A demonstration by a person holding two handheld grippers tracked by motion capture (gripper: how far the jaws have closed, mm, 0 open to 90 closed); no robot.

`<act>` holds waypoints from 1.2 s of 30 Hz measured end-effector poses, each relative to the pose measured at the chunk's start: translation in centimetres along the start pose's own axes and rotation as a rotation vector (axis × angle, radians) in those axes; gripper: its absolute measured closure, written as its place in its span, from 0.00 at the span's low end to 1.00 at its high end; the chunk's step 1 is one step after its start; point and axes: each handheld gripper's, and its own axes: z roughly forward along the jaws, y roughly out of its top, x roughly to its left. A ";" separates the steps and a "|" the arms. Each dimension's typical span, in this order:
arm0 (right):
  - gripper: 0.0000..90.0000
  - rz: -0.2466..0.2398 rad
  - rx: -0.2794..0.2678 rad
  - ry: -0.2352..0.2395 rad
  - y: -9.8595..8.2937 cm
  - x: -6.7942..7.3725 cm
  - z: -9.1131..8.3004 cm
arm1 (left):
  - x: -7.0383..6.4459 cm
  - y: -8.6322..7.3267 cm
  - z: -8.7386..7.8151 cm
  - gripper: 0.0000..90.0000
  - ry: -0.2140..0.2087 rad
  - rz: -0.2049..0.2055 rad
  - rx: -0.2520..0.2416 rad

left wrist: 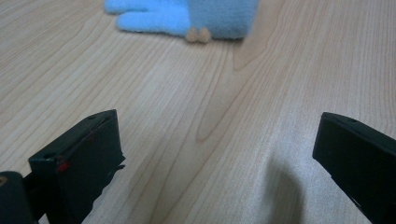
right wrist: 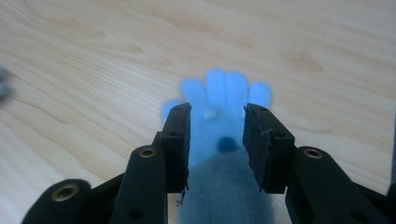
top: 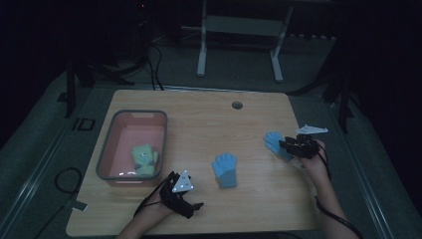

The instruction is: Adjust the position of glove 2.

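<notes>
Two blue gloves lie on the wooden table (top: 199, 114). One blue glove (top: 225, 170) lies flat at the middle, fingers pointing away; its edge (left wrist: 187, 18) is ahead of my left gripper (left wrist: 219, 158), whose jaws stand wide apart over bare wood. In the high view my left gripper (top: 191, 205) is near the front edge. At the right, my right gripper (top: 287, 145) is over the cuff of the other blue glove (top: 272, 142). My right gripper (right wrist: 217, 144) has its jaws close together with that glove's cuff (right wrist: 217, 163) pressed between the pads, its fingers spread on the wood beyond.
A pink bin with a grey rim (top: 107, 144) stands at the table's left and holds a yellow-green glove (top: 144, 158). A round cable hole (top: 237, 105) sits near the far edge. Cables trail from both grippers, and a white desk frame (top: 201, 50) stands beyond the table.
</notes>
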 end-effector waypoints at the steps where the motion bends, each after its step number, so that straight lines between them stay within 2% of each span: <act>1: 0.68 0.005 0.007 0.010 -0.1 -0.1 0.3 | 0.0 0.0 0.0 0.02 -0.001 -0.002 -0.002; 7: 0.66 0.008 0.069 -0.002 -1.1 -0.7 2.1 | 0.1 -0.1 -0.1 0.02 -0.003 -0.002 -0.004; 13: 0.72 0.006 0.048 0.002 -1.6 -0.6 2.3 | 0.1 -0.1 -0.1 0.02 0.000 0.003 -0.004; 17: 0.87 0.014 0.042 -0.012 -1.7 -0.2 2.4 | 0.1 -0.1 -0.1 0.02 0.000 0.002 -0.005; 20: 0.92 0.007 0.046 -0.033 -1.7 0.3 2.4 | 0.0 0.0 -0.1 0.02 0.001 0.002 -0.005; 24: 0.96 0.079 0.025 -0.112 -0.9 1.8 1.5 | 0.0 0.0 -0.1 0.02 0.004 0.002 -0.005; 27: 0.96 0.166 -0.017 -0.128 0.1 3.0 0.1 | 0.0 0.1 -0.2 0.02 0.004 0.003 -0.009; 30: 0.96 0.228 -0.046 -0.161 1.1 5.0 -1.5 | 0.0 0.1 -0.2 0.02 0.004 0.001 -0.012; 31: 0.96 0.228 -0.046 -0.161 1.1 5.0 -1.5 | 0.0 0.1 -0.2 0.02 0.004 0.001 -0.012; 32: 0.96 0.229 -0.048 -0.180 1.3 5.5 -1.9 | 0.0 0.1 -0.2 0.02 0.006 0.001 -0.013; 33: 0.97 0.261 -0.065 -0.212 1.5 6.9 -2.7 | -0.1 0.1 -0.3 0.02 0.006 0.003 -0.013; 34: 0.97 0.269 -0.064 -0.225 1.5 7.5 -2.8 | -0.1 0.1 -0.3 0.02 0.006 0.003 -0.014; 36: 0.97 0.311 -0.075 -0.219 1.2 8.4 -3.1 | -0.1 0.1 -0.2 0.02 0.006 0.007 -0.012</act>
